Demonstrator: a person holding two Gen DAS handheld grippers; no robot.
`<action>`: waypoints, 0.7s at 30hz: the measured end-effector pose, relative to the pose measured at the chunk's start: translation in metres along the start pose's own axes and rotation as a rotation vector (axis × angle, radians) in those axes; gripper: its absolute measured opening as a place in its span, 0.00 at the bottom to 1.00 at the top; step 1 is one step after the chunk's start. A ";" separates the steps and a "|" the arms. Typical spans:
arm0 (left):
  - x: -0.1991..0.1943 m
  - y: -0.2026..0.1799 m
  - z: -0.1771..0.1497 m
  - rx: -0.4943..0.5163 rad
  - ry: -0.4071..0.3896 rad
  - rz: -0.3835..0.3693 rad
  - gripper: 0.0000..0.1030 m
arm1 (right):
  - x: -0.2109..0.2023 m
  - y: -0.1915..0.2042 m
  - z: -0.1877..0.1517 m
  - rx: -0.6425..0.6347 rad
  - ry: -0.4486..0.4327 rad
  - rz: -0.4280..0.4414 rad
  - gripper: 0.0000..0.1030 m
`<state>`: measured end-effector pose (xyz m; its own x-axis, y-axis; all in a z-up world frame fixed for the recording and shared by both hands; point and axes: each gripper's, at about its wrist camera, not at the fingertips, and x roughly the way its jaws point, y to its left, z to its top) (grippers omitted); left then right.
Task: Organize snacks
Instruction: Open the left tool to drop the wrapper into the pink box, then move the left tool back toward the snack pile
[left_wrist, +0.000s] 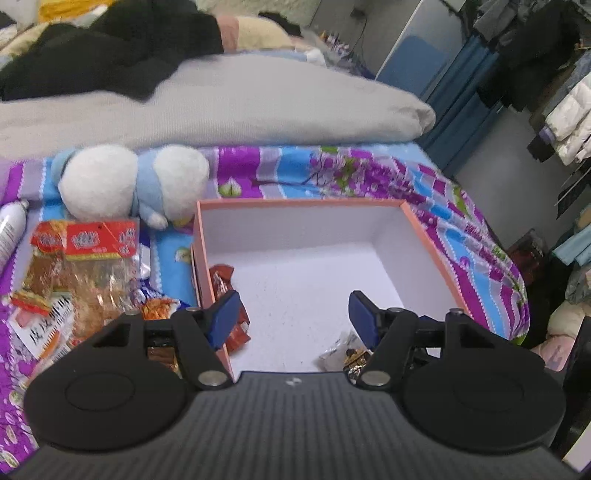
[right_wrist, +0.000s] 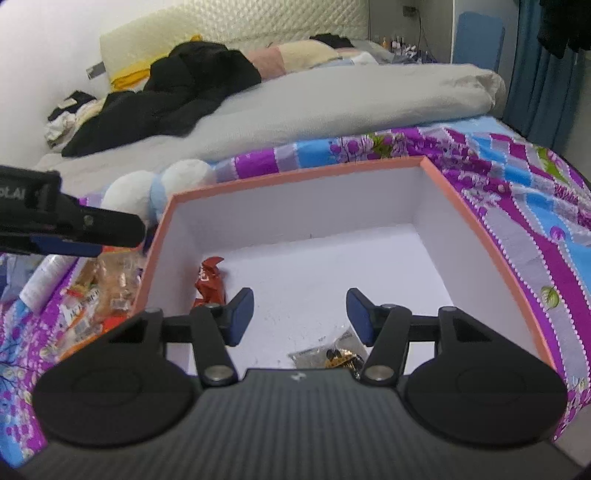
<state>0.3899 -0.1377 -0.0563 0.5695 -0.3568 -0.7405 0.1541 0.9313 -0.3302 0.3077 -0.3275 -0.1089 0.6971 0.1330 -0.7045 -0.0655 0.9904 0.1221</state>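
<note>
Floral bedsheet (left_wrist: 295, 173) under box (left_wrist: 424, 240) — both claws (left (left_wrist: 291, 317), right (right_wrist: 299, 315)) apart, empty.

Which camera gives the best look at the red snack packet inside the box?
The right wrist view: the red packet lies mostly in the open by the box's left wall. In the left wrist view the same packet is partly hidden behind a finger.

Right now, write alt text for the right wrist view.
An open right gripper hangs over an orange-rimmed white cardboard box holding a red snack wrapper and a clear packet of dark snacks, on a purple floral bedsheet.
</note>
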 end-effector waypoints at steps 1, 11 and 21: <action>-0.007 -0.001 0.000 0.013 -0.017 0.004 0.68 | -0.003 0.001 0.002 0.001 -0.012 0.004 0.56; -0.086 0.013 -0.014 0.093 -0.168 0.054 0.68 | -0.047 0.030 0.018 -0.026 -0.152 0.067 0.56; -0.161 0.046 -0.042 0.114 -0.303 0.135 0.68 | -0.074 0.084 0.013 -0.110 -0.229 0.154 0.56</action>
<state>0.2712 -0.0403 0.0228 0.8019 -0.2078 -0.5602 0.1404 0.9769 -0.1614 0.2596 -0.2544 -0.0374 0.8154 0.2820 -0.5055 -0.2509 0.9592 0.1304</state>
